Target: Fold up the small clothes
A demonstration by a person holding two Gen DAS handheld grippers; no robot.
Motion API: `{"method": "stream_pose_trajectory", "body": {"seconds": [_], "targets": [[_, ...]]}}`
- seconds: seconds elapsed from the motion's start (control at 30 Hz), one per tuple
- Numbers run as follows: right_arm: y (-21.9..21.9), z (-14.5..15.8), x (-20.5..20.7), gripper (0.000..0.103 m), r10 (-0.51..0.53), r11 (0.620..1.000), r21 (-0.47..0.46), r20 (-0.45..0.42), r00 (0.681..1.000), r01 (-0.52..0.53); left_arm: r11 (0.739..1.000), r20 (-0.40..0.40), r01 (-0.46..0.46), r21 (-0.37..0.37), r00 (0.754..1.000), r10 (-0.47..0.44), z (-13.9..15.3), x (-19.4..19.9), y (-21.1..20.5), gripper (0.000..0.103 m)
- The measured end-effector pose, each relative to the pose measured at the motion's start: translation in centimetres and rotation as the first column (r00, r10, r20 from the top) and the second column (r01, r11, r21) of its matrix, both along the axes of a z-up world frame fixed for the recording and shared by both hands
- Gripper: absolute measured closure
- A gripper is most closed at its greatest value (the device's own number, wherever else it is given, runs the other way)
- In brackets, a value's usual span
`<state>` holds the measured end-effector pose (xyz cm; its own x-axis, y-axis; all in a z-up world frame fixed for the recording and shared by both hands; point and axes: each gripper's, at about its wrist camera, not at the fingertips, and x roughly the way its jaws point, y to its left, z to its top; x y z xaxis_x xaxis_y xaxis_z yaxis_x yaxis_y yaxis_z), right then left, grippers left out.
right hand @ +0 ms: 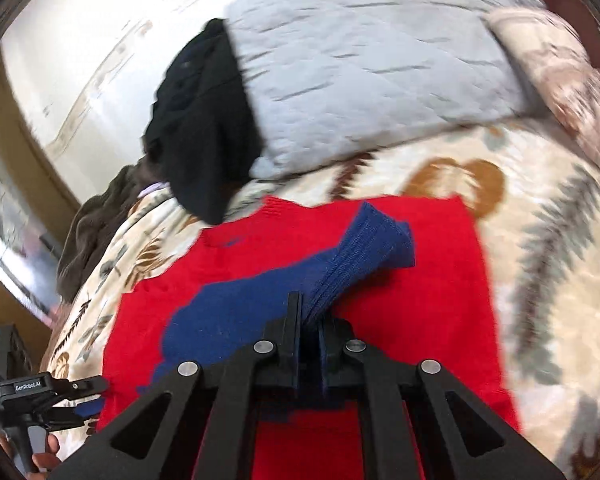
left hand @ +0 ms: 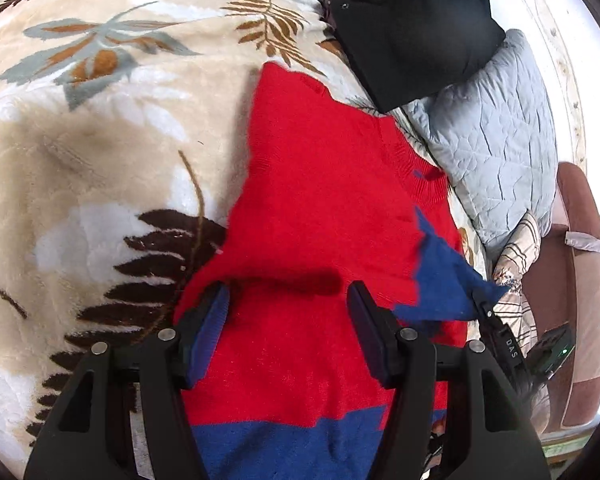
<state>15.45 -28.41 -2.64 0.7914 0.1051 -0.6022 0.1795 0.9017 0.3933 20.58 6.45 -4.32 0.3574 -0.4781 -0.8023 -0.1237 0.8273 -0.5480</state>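
A small red sweater [left hand: 320, 200] with blue sleeves and a blue hem band lies flat on a leaf-patterned blanket [left hand: 100, 140]. My left gripper [left hand: 288, 308] is open and empty, its fingers low over the sweater's lower body. My right gripper [right hand: 310, 316] is shut on the blue sleeve [right hand: 360, 248] and holds its cuff up over the red body [right hand: 420, 280]. The sleeve also shows at the right of the left wrist view [left hand: 444, 276], with the right gripper's tip behind it.
A black garment [left hand: 412, 24] lies beyond the sweater, partly on a grey quilted pillow [left hand: 496, 128]. A brown sofa or bed frame [left hand: 580, 280] runs along the right. A dark brown cloth [right hand: 96, 224] lies at the blanket's far left edge.
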Motion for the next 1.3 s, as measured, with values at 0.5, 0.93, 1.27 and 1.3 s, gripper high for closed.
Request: {"method": "stream_pose_trajectory", "body": {"seconds": [0.5, 0.93, 1.27, 1.3], "targets": [[-6.2, -0.8, -1.2, 0.098, -0.123, 0.954, 0.282, 0.042, 0.992, 0.106, 0.997, 0.046, 0.047, 0.058, 0.998, -0.050, 0.4, 0.0, -1.5, 0.041], [-5.7, 0.5, -3.7, 0.089, -0.165, 0.984, 0.076, 0.019, 0.986, 0.163, 0.989, 0.123, 0.146, -0.032, 0.982, -0.141, 2.4, -1.0, -2.7, 0.041], [-3.8, -2.2, -2.5, 0.083, -0.015, 0.998, 0.060, -0.148, 0.989, 0.024, 0.929, 0.065, 0.188, 0.318, 0.973, -0.220, -0.1, 0.2, -6.0, 0.036], [-3.8, -1.6, -3.0, 0.083, -0.003, 0.998, 0.068, -0.140, 0.990, 0.013, 0.920, 0.074, 0.196, 0.340, 0.969, -0.234, 0.5, -0.2, -6.5, 0.036]]}}
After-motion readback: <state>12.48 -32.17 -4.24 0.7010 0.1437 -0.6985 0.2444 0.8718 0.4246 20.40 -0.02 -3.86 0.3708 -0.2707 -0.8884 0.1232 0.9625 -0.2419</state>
